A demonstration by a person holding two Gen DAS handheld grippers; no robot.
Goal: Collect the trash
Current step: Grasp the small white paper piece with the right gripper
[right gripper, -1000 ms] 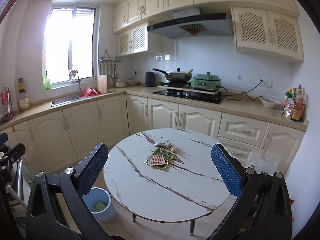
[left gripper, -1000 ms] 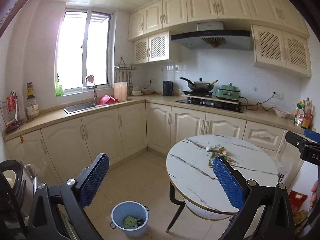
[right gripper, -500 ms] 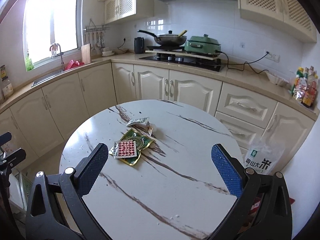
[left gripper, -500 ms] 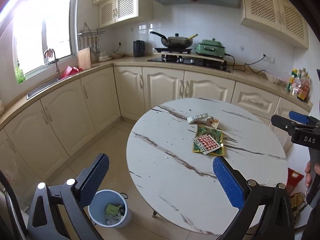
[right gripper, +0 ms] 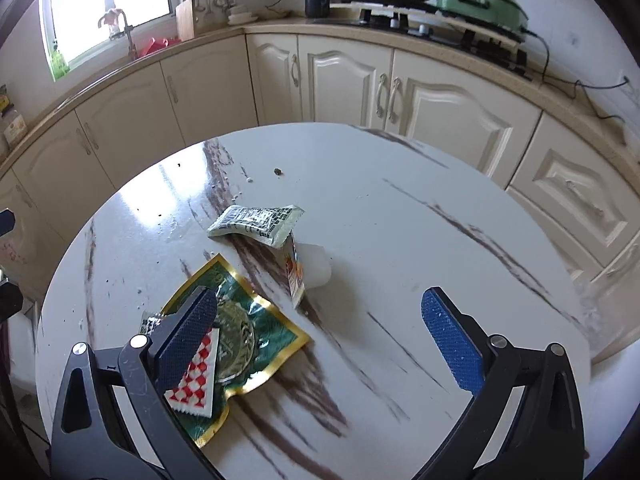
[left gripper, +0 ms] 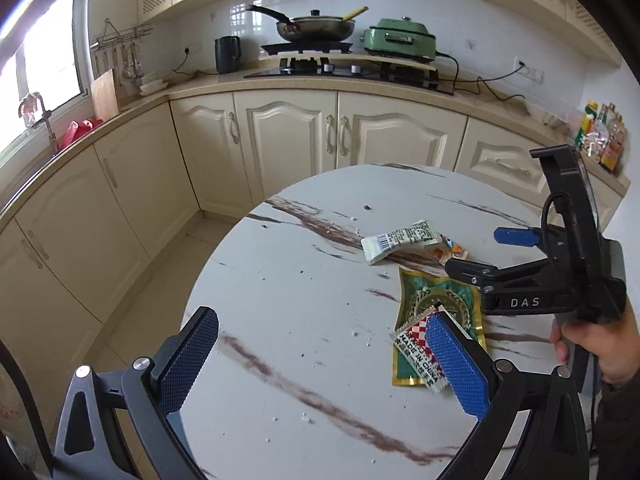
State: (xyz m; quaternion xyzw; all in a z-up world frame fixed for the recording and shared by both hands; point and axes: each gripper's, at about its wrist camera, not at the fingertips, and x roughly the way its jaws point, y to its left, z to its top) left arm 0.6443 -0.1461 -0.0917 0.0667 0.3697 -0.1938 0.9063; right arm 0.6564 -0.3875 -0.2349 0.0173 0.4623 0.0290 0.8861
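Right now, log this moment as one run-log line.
phase: approach | left gripper: open, empty | right gripper: open, empty | trash: green-gold packet, checkered wrapper, barcode wrapper on table

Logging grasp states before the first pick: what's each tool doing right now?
Left tool: open, empty, above the table.
Right tool: open, empty, over the green wrapper.
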